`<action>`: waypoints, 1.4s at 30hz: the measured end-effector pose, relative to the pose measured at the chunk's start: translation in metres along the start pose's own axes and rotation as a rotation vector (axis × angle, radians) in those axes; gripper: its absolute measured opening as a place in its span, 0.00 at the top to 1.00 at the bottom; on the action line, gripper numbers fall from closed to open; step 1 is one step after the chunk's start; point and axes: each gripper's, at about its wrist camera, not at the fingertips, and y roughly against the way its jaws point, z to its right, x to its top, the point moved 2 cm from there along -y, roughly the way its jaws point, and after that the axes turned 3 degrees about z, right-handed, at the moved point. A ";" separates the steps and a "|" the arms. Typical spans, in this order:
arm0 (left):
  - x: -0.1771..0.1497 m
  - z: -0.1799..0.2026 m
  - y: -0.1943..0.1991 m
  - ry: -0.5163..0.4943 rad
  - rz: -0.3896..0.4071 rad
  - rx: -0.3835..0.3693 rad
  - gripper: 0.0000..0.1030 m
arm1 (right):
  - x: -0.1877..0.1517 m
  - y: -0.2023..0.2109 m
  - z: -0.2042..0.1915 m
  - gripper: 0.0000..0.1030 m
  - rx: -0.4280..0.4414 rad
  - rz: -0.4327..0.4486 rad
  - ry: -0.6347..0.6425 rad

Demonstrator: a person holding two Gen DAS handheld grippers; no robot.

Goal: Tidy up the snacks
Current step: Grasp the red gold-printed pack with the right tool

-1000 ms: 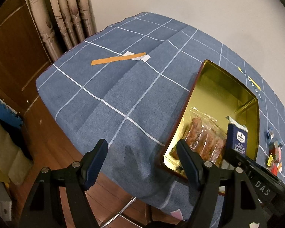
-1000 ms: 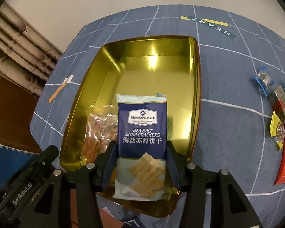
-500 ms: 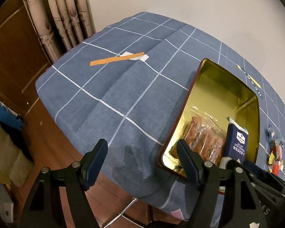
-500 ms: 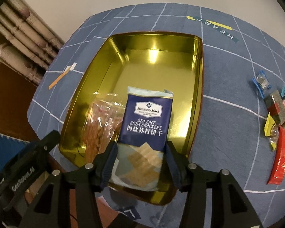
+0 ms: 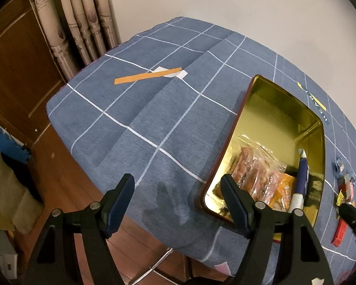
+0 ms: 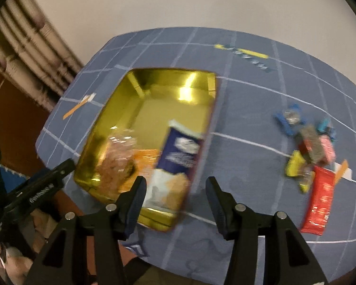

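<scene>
Blue checked cloth covers the bench (image 5: 154, 123), and at lower left of the left view the left gripper (image 5: 178, 197) hangs wide open and empty beside the gold tin (image 6: 106, 128). Inside the tin, the cracker packet (image 6: 178, 163) leans on the right wall and might tip out. The right gripper (image 6: 175, 190), open and empty, could scatter the loose snacks (image 6: 313, 152) at right if it swings in too fast.

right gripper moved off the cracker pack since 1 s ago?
Yes. The right gripper has opened and swung right, away from the gold tin; the cracker pack now leans inside.
</scene>
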 end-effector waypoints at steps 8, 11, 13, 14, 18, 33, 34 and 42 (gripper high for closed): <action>-0.001 0.001 0.000 -0.010 0.006 0.010 0.30 | -0.007 0.006 0.116 0.40 -0.215 -0.012 -0.149; -0.001 0.003 -0.001 -0.016 0.003 0.014 0.30 | -0.018 0.003 0.155 0.40 -0.270 -0.034 -0.214; -0.001 0.004 0.000 -0.024 0.007 0.021 0.30 | -0.024 0.001 0.168 0.40 -0.286 -0.042 -0.241; -0.001 0.005 0.000 -0.028 0.008 0.023 0.30 | -0.027 -0.001 0.174 0.40 -0.288 -0.050 -0.252; -0.002 0.012 0.003 -0.054 0.019 0.030 0.30 | -0.037 -0.011 0.186 0.40 -0.278 -0.073 -0.278; -0.008 0.079 0.030 -0.201 0.048 -0.035 0.30 | -0.047 -0.027 0.182 0.40 -0.290 -0.052 -0.210; -0.008 0.086 0.031 -0.213 0.050 -0.043 0.30 | -0.047 -0.027 0.181 0.41 -0.300 -0.049 -0.191; -0.025 0.158 0.039 -0.370 0.044 -0.123 0.30 | -0.056 -0.017 0.185 0.54 -0.282 -0.024 -0.171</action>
